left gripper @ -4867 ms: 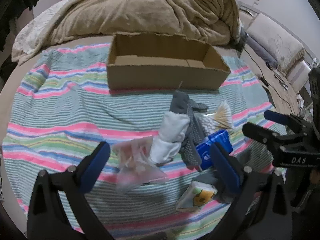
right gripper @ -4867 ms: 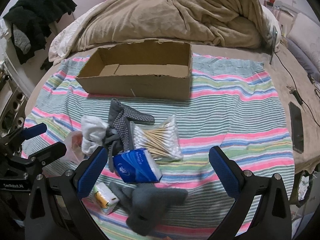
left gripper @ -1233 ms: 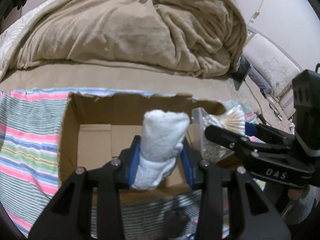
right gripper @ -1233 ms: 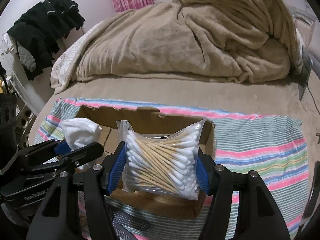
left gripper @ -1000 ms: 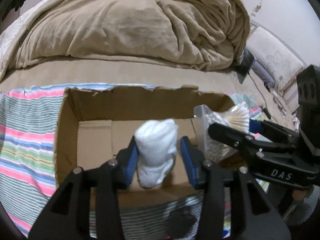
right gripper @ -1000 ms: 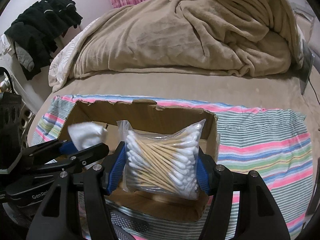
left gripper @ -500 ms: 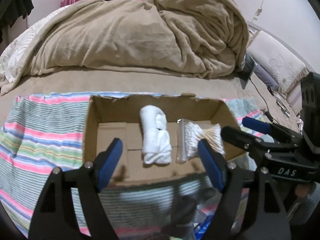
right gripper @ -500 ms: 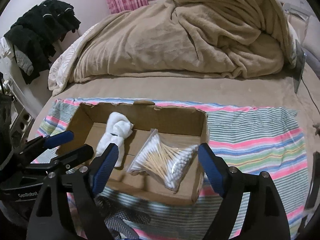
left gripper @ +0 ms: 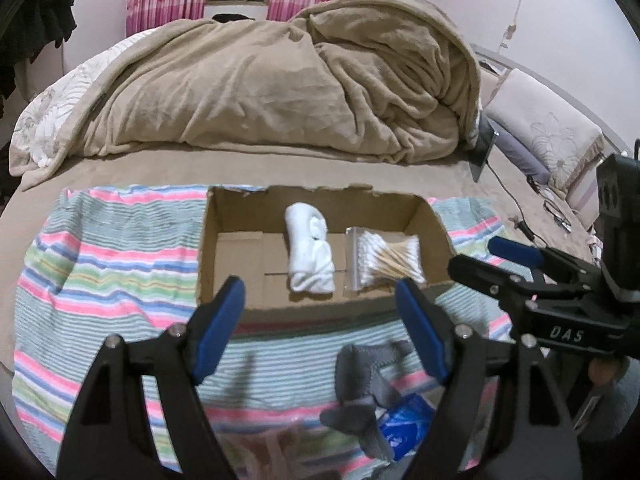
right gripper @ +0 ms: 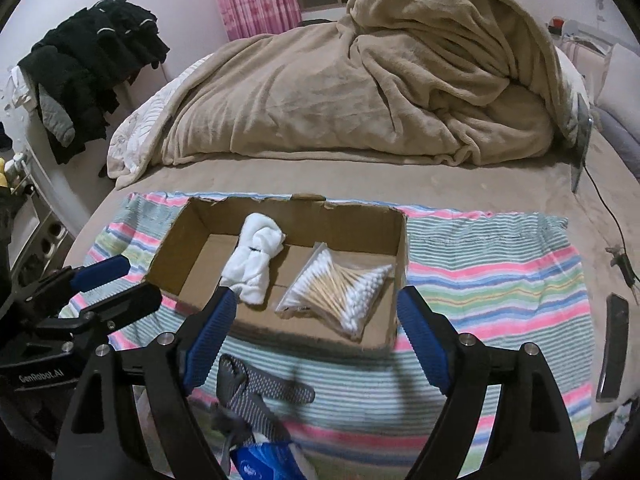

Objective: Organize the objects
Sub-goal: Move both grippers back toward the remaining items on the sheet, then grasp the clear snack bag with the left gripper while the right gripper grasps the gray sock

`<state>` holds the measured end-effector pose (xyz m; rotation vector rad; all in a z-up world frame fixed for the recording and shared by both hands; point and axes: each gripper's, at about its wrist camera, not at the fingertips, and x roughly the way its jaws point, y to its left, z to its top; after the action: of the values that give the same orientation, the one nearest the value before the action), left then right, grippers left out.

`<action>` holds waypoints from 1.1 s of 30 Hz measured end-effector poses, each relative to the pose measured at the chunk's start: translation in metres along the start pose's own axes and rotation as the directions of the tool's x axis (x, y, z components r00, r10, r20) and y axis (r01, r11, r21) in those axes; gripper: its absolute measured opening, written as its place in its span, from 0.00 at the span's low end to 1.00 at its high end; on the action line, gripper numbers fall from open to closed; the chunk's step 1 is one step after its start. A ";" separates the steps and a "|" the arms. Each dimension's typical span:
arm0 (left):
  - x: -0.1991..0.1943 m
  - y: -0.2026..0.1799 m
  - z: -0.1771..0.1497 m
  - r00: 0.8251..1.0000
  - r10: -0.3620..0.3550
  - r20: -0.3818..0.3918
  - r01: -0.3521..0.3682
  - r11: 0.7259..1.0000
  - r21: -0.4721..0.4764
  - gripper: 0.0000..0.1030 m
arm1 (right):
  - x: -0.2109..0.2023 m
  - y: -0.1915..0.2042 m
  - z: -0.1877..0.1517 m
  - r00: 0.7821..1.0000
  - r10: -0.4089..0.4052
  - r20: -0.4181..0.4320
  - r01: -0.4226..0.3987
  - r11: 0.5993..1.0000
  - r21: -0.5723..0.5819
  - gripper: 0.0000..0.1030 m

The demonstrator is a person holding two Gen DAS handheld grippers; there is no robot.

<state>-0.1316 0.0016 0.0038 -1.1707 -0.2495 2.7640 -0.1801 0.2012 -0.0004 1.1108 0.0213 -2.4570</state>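
An open cardboard box sits on the striped cloth. A rolled white cloth and a bag of cotton swabs lie side by side inside it. My left gripper is open and empty, held above the box's near wall. My right gripper is open and empty, just in front of the box. Grey dotted socks and a blue tissue pack lie on the cloth near me.
A striped cloth covers the near part of the bed. A heaped beige blanket lies behind the box. A phone and a cable lie at the right. Dark clothes hang at the left.
Both grippers opened and dropped the white cloth and the swab bag into the box. Both have since pulled back toward me and up.
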 end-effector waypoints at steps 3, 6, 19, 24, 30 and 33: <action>-0.009 -0.001 -0.006 1.000 -0.003 0.002 0.003 1.000 0.004 0.77 | -0.009 0.001 -0.007 1.000 0.001 0.002 -0.001 1.000 0.003 0.83; -0.016 -0.002 -0.014 1.000 0.000 0.000 0.000 1.000 0.000 0.77 | -0.016 0.001 -0.015 1.000 0.001 0.001 -0.001 1.000 0.001 0.88; -0.028 0.004 -0.065 0.997 0.021 -0.068 -0.022 0.999 -0.025 0.77 | -0.035 0.004 -0.060 0.999 -0.007 -0.048 0.007 1.000 -0.013 0.89; -0.028 0.009 -0.081 0.995 0.026 -0.091 -0.029 0.999 -0.029 0.77 | -0.037 0.006 -0.080 0.997 -0.010 -0.081 0.009 1.000 -0.012 0.89; -0.029 0.014 -0.100 0.992 0.030 -0.126 -0.034 0.999 -0.031 0.77 | -0.035 0.013 -0.106 0.992 -0.007 -0.127 0.004 1.000 -0.029 0.89; -0.027 0.015 -0.110 0.988 0.035 -0.152 -0.040 0.999 -0.031 0.77 | -0.033 0.016 -0.117 0.989 -0.006 -0.148 0.000 0.999 -0.036 0.89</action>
<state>-0.0340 -0.0073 -0.0559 -1.3999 -0.2612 2.6945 -0.0714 0.2221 -0.0533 1.2756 0.1125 -2.3620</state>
